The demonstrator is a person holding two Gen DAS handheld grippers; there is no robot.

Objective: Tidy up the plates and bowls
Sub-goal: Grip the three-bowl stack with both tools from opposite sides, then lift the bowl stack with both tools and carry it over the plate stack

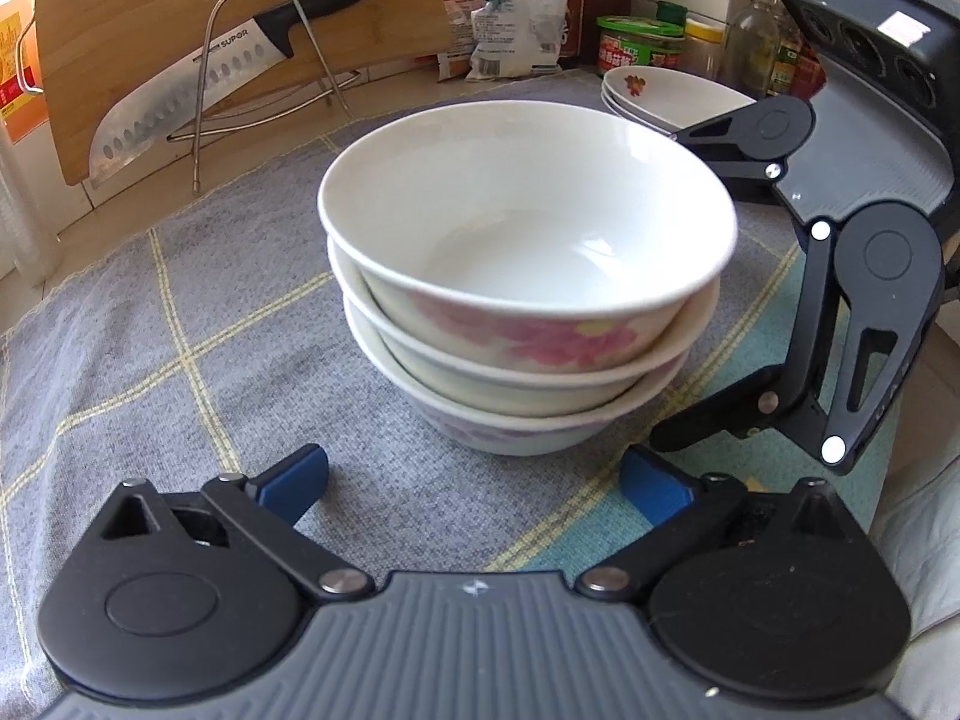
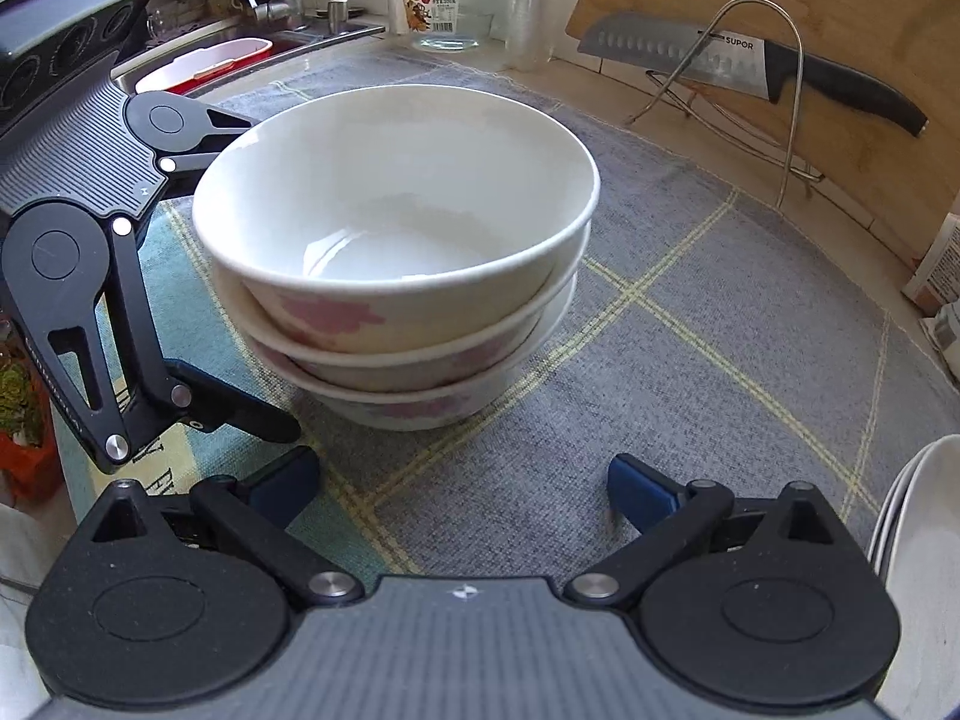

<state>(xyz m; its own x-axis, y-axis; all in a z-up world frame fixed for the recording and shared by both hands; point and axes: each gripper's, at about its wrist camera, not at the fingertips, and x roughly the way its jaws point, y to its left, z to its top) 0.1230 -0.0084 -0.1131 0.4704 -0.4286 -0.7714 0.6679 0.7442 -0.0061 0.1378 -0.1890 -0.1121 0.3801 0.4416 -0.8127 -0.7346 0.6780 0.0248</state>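
Three white bowls with pink flowers are nested in a stack (image 1: 522, 276) (image 2: 396, 252) on a grey checked cloth (image 1: 180, 312). My left gripper (image 1: 477, 483) is open just in front of the stack, and nothing sits between its blue pads (image 1: 300, 480). From the other side, my right gripper (image 2: 465, 483) also faces the stack, open and empty. Each gripper shows in the other's view, beside the stack with its jaws spread: the right gripper (image 1: 690, 282) and the left gripper (image 2: 255, 270). A stack of shallow white plates (image 1: 660, 96) (image 2: 918, 540) lies nearby on the cloth.
A wooden cutting board (image 1: 150, 18) leans on a wire rack (image 1: 258, 60) with a large knife (image 1: 198, 84) across it. Food bags (image 1: 516, 12), jars and bottles (image 1: 756, 36) line the back. A glass jar (image 2: 450, 0) and a sink (image 2: 240, 48) lie beyond the cloth.
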